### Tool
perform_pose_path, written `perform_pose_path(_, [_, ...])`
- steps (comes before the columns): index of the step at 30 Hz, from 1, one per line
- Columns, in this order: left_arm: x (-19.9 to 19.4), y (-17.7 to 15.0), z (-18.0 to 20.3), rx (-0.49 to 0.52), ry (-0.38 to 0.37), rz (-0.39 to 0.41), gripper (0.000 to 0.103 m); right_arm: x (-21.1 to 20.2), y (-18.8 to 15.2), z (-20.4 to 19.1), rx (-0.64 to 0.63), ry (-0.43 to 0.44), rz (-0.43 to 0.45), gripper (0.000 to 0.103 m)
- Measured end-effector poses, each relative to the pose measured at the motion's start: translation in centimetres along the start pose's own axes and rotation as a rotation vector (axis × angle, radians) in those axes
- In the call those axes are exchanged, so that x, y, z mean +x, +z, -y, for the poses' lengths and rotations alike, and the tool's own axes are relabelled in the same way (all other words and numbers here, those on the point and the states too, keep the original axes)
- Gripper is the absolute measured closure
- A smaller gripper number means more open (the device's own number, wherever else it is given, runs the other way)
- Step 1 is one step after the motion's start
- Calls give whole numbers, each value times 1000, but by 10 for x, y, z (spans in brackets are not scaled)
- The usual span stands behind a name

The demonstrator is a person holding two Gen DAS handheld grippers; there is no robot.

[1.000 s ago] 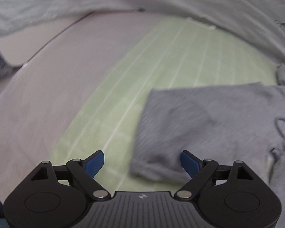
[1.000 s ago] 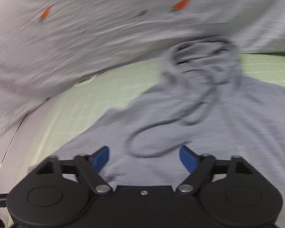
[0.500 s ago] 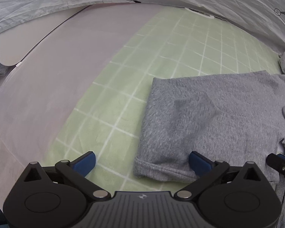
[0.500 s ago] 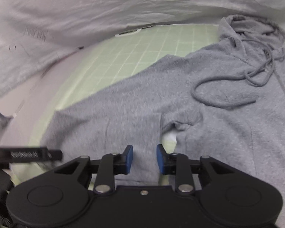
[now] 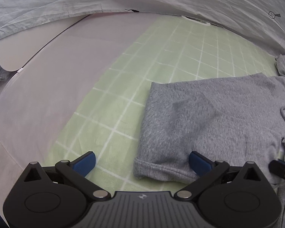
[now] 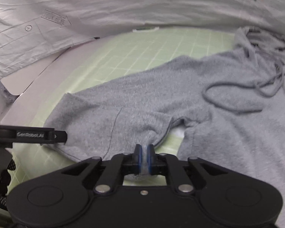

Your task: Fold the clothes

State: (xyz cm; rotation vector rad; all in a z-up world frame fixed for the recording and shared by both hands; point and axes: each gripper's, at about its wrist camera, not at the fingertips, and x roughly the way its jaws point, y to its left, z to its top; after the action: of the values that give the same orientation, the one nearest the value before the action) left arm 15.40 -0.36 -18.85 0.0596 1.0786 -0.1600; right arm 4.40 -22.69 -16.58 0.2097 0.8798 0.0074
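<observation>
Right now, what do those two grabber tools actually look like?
Both the left gripper and right gripper are matte black plastic, with round domes on either side, silver pivot screws and blue fingertips. The left has a ribbed centre with a small logo. One side bar reads GenRobot.AI.

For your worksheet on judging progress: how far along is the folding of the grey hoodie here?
Early stage. Done: the grey hoodie lies spread on the green grid mat. In hand: the right tongs are shut on the sleeve near the cuff, while the left tongs are open, straddling the cuff's corner. Left: no completed fold is visible; the hood and drawstring lie loose.
</observation>
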Motion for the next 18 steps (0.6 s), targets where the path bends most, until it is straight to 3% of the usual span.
perform_pose_path(8, [-51, 4, 43, 42, -7, 147, 0, -57, 22, 18, -12, 1, 140, 97])
perform_pose_path(14, [-80, 3, 92, 19, -37, 219, 0, -103, 42, 65, 65, -8, 252, 97])
perform_pose_path(18, [-82, -1, 128, 31, -39, 222, 0, -123, 46, 110, 111, -43, 303, 97])
